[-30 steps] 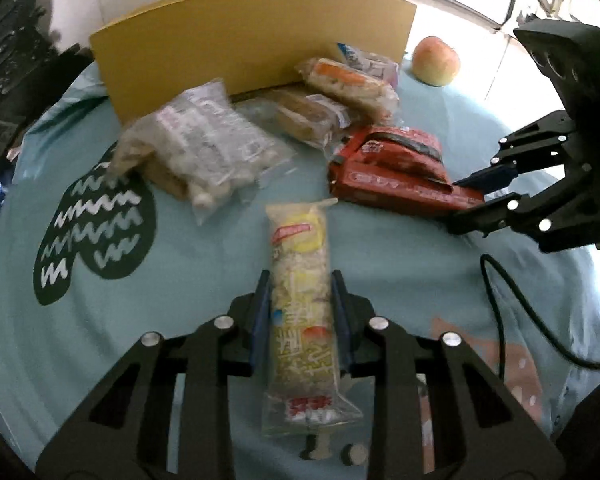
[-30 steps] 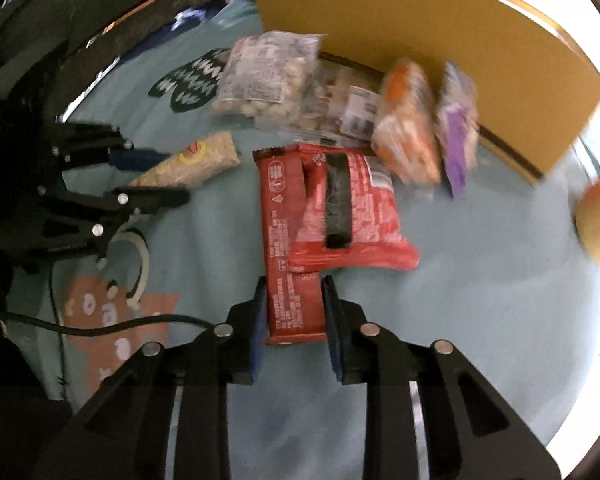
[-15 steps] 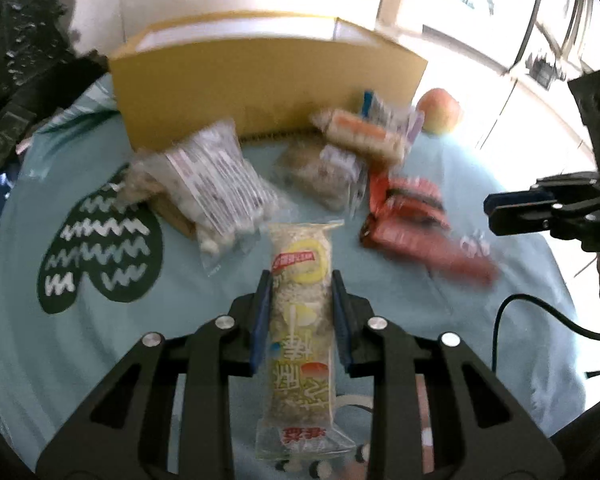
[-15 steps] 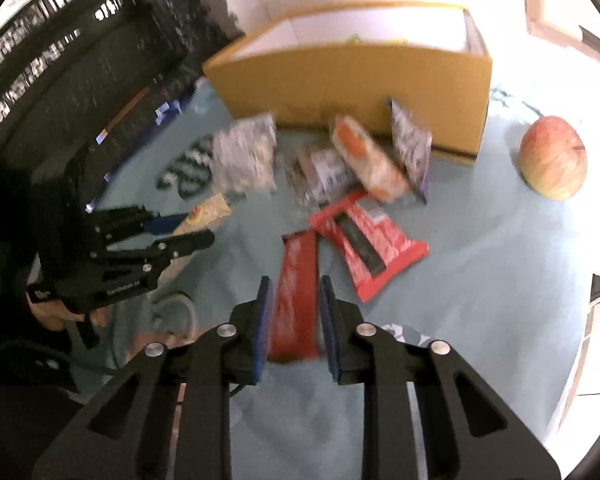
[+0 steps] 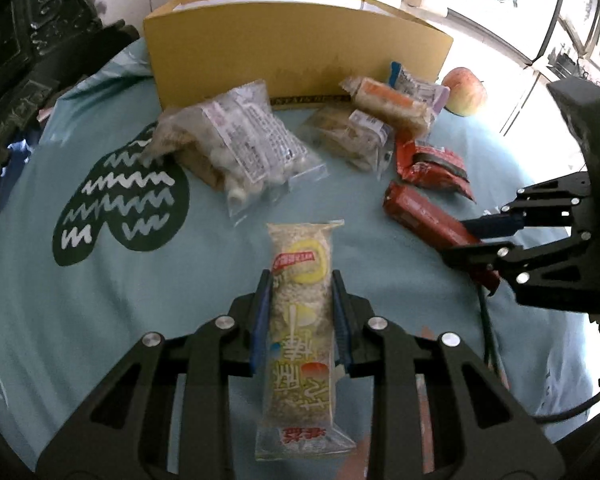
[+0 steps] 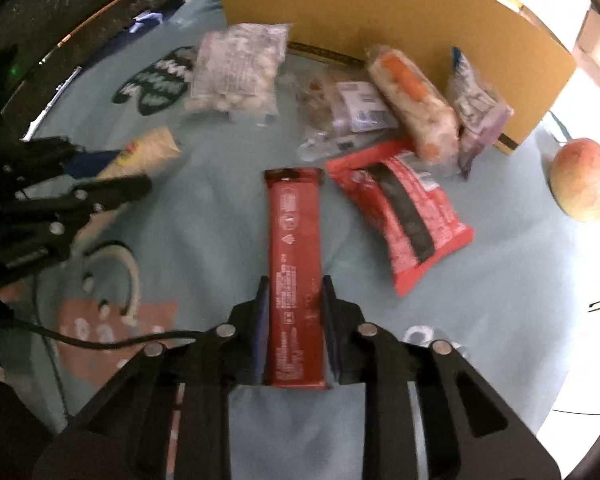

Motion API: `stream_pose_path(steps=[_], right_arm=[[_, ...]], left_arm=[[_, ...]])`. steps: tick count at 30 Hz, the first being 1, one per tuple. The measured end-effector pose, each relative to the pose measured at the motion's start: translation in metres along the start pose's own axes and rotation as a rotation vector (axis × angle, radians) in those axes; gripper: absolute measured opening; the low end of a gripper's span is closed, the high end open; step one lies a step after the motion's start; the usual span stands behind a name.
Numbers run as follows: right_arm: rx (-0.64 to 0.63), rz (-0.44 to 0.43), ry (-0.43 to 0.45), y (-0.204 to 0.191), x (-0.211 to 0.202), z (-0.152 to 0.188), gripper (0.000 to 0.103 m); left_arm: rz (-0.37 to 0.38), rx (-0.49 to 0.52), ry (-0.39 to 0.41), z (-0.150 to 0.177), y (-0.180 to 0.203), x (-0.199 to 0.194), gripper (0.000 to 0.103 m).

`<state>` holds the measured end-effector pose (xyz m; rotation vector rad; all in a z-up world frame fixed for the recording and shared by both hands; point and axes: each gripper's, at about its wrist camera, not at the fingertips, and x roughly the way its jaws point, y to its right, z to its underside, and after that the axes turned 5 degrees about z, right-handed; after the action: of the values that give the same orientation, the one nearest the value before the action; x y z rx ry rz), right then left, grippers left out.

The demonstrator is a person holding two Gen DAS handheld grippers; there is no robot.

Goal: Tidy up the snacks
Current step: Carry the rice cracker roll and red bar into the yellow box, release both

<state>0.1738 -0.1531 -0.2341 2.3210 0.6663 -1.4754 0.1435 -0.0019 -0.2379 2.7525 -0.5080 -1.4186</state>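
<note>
Surface: teal tablecloth point(image 5: 80, 320), cardboard box point(image 5: 300, 52) at far edge.
Left gripper point(image 5: 299, 320): pinching rice-cracker pack point(image 5: 300, 320).
Right gripper point(image 6: 293, 328): pinching red bar point(image 6: 296, 264).
Left: 5 packets loose near box; none visibly boxed.

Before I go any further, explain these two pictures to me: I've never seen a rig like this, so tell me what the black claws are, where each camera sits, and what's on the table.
No robot here: a person holds a two-finger tool in each hand, with a wide-angle camera on each looking along its fingers.

Left view: the left tool is shut on a clear pack of pale puffed-rice snack.

Right view: the right tool is shut on a long red bar.

Each tool shows at the edge of the other's view.

On the blue tablecloth lie more snack bags, a red pouch, an apple and a yellow cardboard box.
</note>
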Motion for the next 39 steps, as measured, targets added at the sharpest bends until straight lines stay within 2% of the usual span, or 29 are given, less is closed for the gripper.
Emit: stream_pose_path(steps=[4, 8, 13, 17, 22, 27, 32, 39], right_arm=[[0.099, -0.073, 0.075, 0.019, -0.036, -0.004, 0.024], [0.134, -0.092, 0.187, 0.030, -0.085, -0.011, 0.024], [0.178, -0.084, 0.353, 0.047, -0.152, -0.018, 0.024], [0.178, -0.047, 0.497, 0.057, -0.205, -0.033, 0.024], [0.192, -0.006, 0.605, 0.077, -0.241, -0.060, 0.024], [0.183, 0.031, 0.656, 0.089, -0.255, -0.079, 0.024], [0.193, 0.049, 0.664, 0.096, -0.253, -0.090, 0.024], [0.216, 0.070, 0.640, 0.110, -0.220, -0.118, 0.024]], left_arm=[[0.014, -0.041, 0.089, -0.010, -0.003, -0.027, 0.028], [0.029, -0.047, 0.192, -0.029, 0.002, -0.060, 0.028], [0.040, -0.030, 0.313, -0.064, 0.016, -0.104, 0.028], [0.036, -0.005, 0.404, -0.100, 0.026, -0.138, 0.028], [0.022, -0.007, 0.495, -0.138, 0.031, -0.168, 0.028], [-0.006, -0.004, 0.538, -0.167, 0.038, -0.181, 0.028], [-0.016, -0.018, 0.530, -0.187, 0.034, -0.172, 0.028], [-0.022, -0.039, 0.508, -0.209, 0.023, -0.141, 0.028]])
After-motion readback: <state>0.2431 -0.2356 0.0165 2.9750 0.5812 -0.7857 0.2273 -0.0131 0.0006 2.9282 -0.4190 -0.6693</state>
